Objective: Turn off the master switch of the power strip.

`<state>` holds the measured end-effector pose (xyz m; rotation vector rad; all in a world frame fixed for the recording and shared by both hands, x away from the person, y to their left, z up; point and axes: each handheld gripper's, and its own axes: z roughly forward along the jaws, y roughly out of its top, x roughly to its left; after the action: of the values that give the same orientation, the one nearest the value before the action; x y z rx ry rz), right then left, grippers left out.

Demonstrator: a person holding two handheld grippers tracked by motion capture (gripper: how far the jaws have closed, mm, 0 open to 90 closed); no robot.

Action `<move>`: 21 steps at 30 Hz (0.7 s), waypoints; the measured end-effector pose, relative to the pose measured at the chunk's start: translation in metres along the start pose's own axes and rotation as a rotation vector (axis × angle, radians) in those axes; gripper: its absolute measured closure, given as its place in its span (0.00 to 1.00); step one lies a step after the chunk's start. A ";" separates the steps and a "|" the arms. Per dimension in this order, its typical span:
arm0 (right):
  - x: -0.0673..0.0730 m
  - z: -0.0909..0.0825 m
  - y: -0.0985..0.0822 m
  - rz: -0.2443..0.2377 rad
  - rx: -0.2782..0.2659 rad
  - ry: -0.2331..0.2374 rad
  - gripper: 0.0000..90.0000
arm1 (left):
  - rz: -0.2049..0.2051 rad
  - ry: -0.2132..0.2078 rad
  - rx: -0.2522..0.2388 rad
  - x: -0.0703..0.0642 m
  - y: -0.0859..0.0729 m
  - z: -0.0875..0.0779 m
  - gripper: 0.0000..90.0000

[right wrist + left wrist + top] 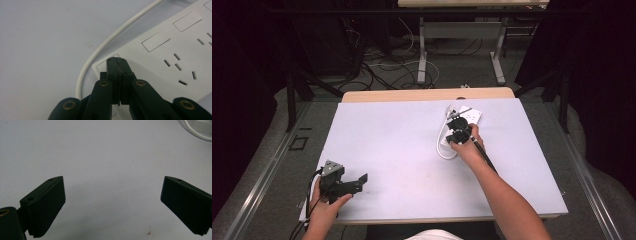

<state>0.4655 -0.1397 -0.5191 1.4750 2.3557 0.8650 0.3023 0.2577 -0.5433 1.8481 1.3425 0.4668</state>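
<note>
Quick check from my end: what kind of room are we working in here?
Most likely a lab or recording workspace, not a home. A plain white table stands between dark curtains, loose cables trail over the grey floor behind it, and another metal-legged desk stands farther back. A white power strip lies on the table.

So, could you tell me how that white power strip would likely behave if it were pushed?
The power strip looks rigid and flat, so it would probably slide rather than tip. Its looped white cable seems bendy and may drag or swing it.
</note>
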 end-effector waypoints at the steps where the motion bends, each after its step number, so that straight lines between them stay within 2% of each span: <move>1: 0.000 0.000 0.000 0.003 -0.001 -0.001 1.00 | -0.002 0.001 -0.002 0.000 0.000 0.000 0.06; 7: -0.001 0.000 0.000 -0.007 -0.001 -0.002 0.98 | -0.003 0.001 -0.003 0.000 0.000 0.000 0.06; 19: -0.003 -0.004 0.000 0.008 -0.003 0.002 0.93 | -0.010 -0.003 -0.007 -0.001 0.000 0.001 0.06; 20: -0.003 -0.003 0.000 0.008 -0.022 0.005 0.93 | -0.010 -0.003 -0.008 -0.001 0.001 0.001 0.06; 21: -0.003 -0.004 0.000 0.010 -0.008 0.002 0.93 | -0.010 -0.003 -0.007 -0.001 0.001 0.001 0.06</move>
<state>0.4649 -0.1442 -0.5161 1.4844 2.3455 0.8772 0.3028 0.2567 -0.5432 1.8346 1.3455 0.4627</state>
